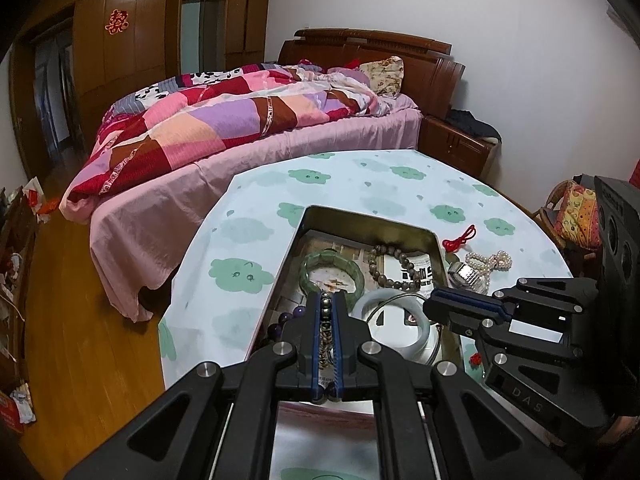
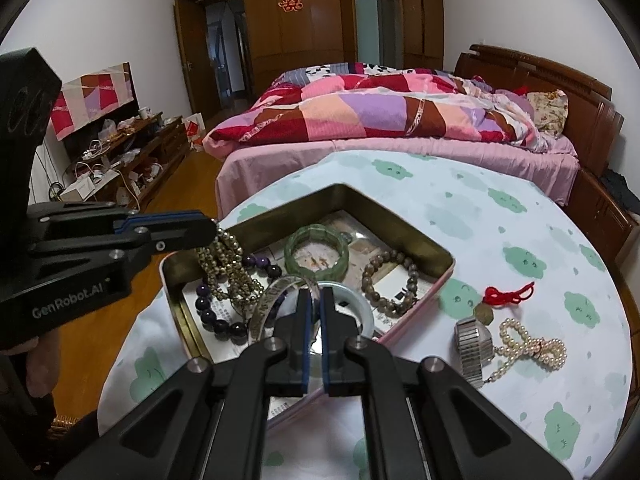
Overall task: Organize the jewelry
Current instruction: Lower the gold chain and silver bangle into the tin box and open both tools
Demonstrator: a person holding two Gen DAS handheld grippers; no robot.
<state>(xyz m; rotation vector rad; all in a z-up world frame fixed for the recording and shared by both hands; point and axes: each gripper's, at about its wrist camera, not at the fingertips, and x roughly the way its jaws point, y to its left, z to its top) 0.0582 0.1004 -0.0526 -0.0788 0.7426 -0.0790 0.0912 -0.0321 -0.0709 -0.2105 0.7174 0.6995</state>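
An open metal tin [image 1: 370,220] [image 2: 404,222] sits on the round table. Inside lie a green jade bracelet [image 1: 332,270] [image 2: 318,254], a brown bead bracelet [image 1: 394,264] [image 2: 390,284], a purple bead bracelet [image 2: 218,316] and a white bangle [image 1: 394,328] [image 2: 356,304]. My left gripper [image 1: 327,300] [image 2: 214,226] is shut on a gold bead strand [image 2: 230,270] that hangs into the tin. My right gripper [image 2: 316,294] [image 1: 430,306] is shut on a clear silver bangle [image 2: 272,300] over the tin.
On the tablecloth [image 2: 500,240] right of the tin lie a pearl strand [image 2: 532,350] [image 1: 490,260], a metal watch [image 2: 472,340] [image 1: 464,274] and a red knotted cord [image 2: 508,294] [image 1: 460,238]. A bed [image 2: 400,120] stands beyond the table.
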